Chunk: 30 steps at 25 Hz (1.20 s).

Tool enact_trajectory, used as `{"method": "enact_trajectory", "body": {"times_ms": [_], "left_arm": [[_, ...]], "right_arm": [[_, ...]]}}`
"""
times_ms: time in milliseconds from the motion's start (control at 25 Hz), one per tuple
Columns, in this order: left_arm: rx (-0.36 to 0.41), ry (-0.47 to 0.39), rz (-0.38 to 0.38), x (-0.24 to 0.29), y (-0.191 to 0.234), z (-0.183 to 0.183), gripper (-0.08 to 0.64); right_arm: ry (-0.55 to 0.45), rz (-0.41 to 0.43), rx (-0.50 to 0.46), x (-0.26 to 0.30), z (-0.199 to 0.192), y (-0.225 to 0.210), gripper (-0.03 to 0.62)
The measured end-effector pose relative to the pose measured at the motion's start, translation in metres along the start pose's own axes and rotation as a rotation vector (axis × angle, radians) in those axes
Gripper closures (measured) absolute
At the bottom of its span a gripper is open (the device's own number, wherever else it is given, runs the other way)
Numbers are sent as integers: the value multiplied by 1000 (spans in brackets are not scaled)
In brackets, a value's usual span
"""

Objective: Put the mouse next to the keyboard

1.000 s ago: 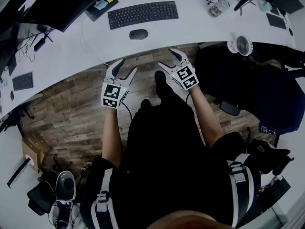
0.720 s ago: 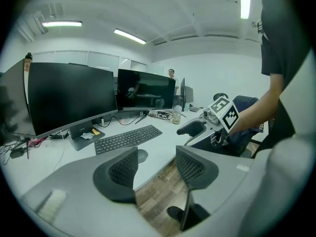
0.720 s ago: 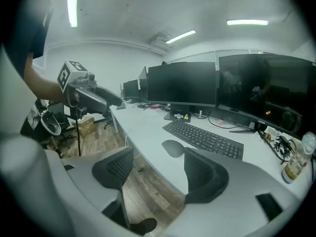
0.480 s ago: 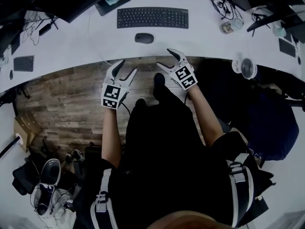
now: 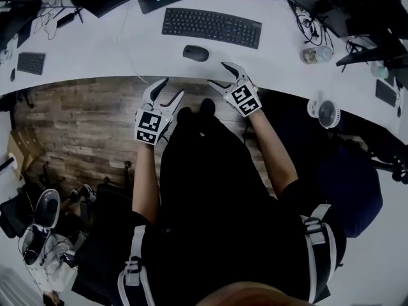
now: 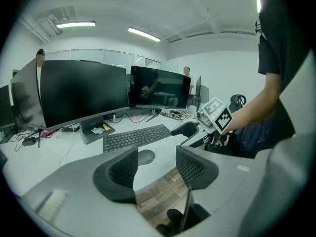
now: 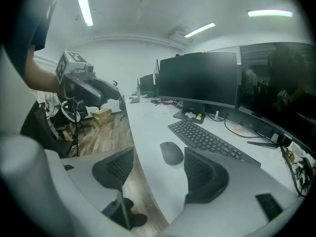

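A dark oval mouse lies on the white desk, just in front of the black keyboard. It also shows in the left gripper view, mouse below keyboard, and in the right gripper view, mouse beside keyboard. My left gripper hangs open over the wooden floor, short of the desk edge. My right gripper is open at the desk edge, a little nearer than the mouse. Neither holds anything.
Large dark monitors stand behind the keyboard. A small fan, a round container with cables and a small keypad lie on the curved desk. Shoes and a box sit on the floor at the left.
The head view has shifted, so the desk, keyboard and mouse sit further right and closer to the grippers. Both grippers have crept slightly toward the desk, still open.
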State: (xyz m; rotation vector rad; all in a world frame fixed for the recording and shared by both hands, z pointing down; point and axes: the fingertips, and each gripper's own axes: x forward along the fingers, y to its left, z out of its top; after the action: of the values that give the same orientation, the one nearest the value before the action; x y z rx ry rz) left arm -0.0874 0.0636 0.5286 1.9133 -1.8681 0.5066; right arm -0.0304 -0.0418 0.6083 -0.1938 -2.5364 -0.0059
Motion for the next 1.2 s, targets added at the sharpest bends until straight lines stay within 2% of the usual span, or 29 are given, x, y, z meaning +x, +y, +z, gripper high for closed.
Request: {"method": "enact_trajectory", "body": {"times_ms": [640, 800, 1200], "left_arm": [[-49, -11, 97, 11, 37, 3, 319], [-85, -14, 99, 13, 45, -1, 319], [-92, 14, 94, 24, 64, -1, 319]], "right_arm": [[78, 137, -129, 68, 8, -14, 261], [105, 162, -139, 84, 8, -18, 253], [169, 184, -150, 123, -5, -29, 252]]}}
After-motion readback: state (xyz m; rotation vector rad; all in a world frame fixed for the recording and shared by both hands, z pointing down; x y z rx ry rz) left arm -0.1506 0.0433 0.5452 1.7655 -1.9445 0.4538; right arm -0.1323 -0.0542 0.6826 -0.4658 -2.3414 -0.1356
